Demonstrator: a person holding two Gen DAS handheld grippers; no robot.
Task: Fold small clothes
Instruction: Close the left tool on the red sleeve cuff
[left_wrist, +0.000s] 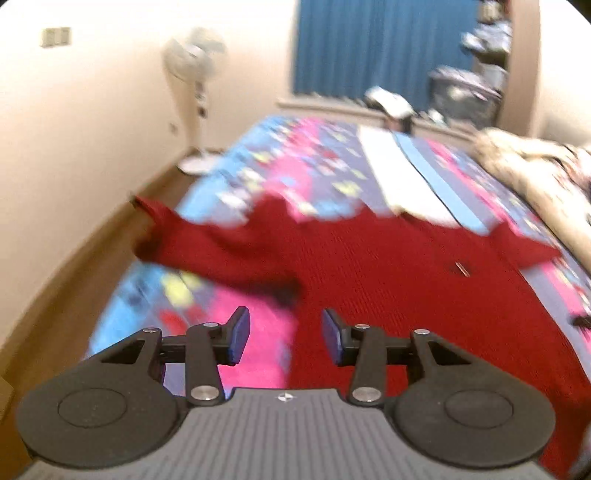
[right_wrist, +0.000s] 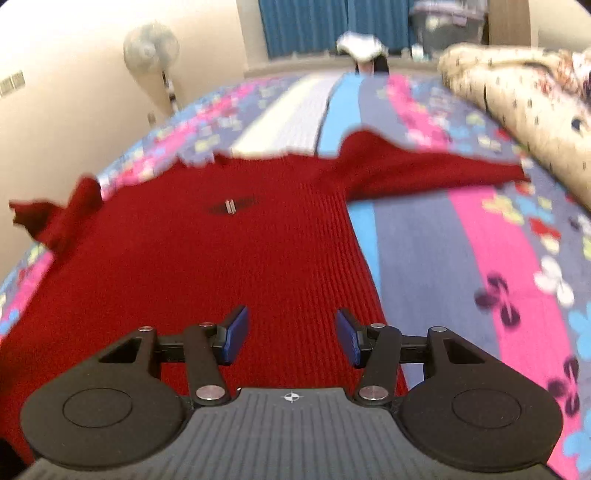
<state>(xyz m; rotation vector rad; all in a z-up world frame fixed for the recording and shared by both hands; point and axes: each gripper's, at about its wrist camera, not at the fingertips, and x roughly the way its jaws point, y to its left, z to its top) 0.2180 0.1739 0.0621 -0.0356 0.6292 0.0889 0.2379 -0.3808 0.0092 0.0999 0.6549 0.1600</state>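
left wrist view: the left gripper (left_wrist: 285, 338) hangs released, blue pads apart with nothing between them, over the near left edge of a red ribbed knit sweater (left_wrist: 388, 280) spread flat on a bright striped floral bedsheet (left_wrist: 325, 155). one sleeve stretches left toward the bed edge.

right wrist view: the right gripper (right_wrist: 291, 338) is also released and empty, above the sweater's near right part. a white standing fan (right_wrist: 151, 48) stands far left.

Domestic bedroom. A bed (right_wrist: 424, 240) carries a striped, flower-patterned bedspread (right_wrist: 495, 236), with a cream spotted quilt (right_wrist: 517, 96) bundled along one side. A pedestal fan (left_wrist: 194, 59) stands by the cream wall, blue curtains (left_wrist: 373, 48) hang beyond the bed, and a switch plate (left_wrist: 55, 37) is wall-mounted.
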